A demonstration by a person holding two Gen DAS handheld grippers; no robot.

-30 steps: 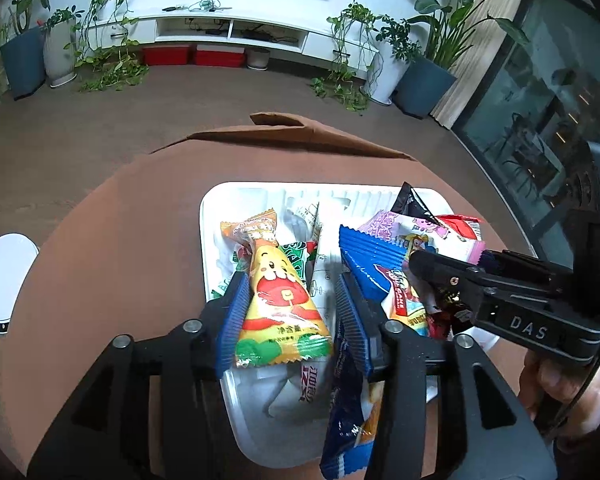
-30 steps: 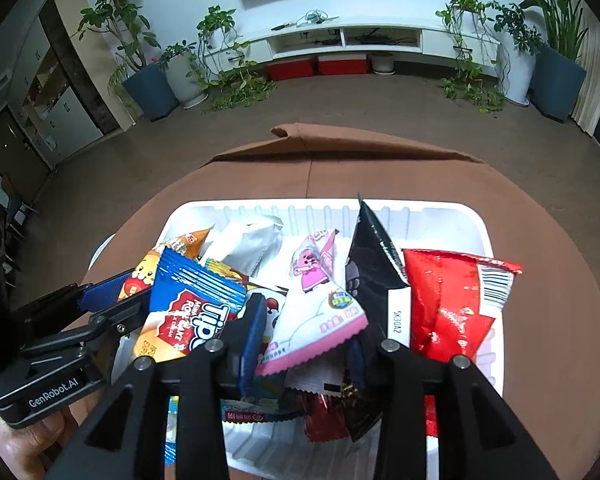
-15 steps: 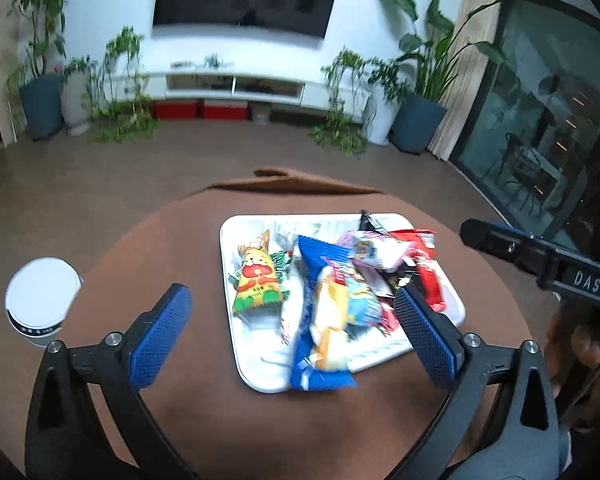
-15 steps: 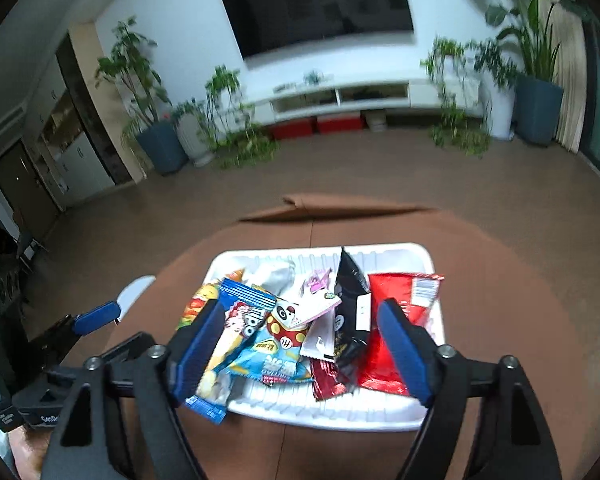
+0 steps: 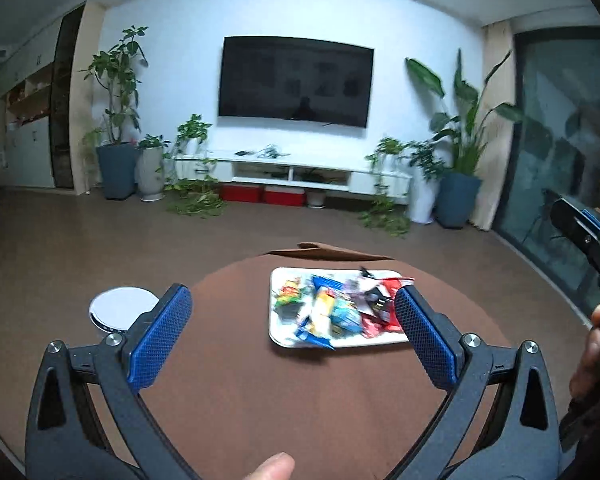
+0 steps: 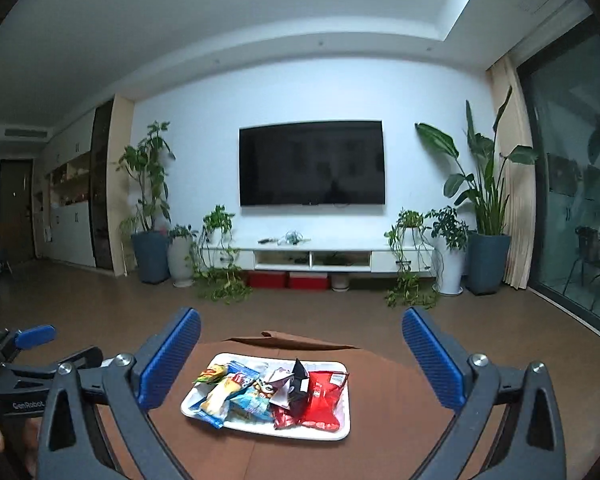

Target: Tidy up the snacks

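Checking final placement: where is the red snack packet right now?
In the right wrist view the red snack packet lies at the right end of the white tray on the brown table, beside the black packet.

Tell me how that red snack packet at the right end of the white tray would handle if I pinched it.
The red snack packet looks like thin glossy film, so probably floppy, light and somewhat slippery. It lies flat, overlapped by neighbours on the white tray, so lifting it may disturb them.

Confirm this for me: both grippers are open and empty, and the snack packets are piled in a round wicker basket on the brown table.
One thing is wrong: the snack packets lie on a white rectangular tray, not in a round wicker basket, as the right wrist view shows clearly. The rest holds: the left gripper and the right gripper are open and empty, and the tray sits on the brown table.
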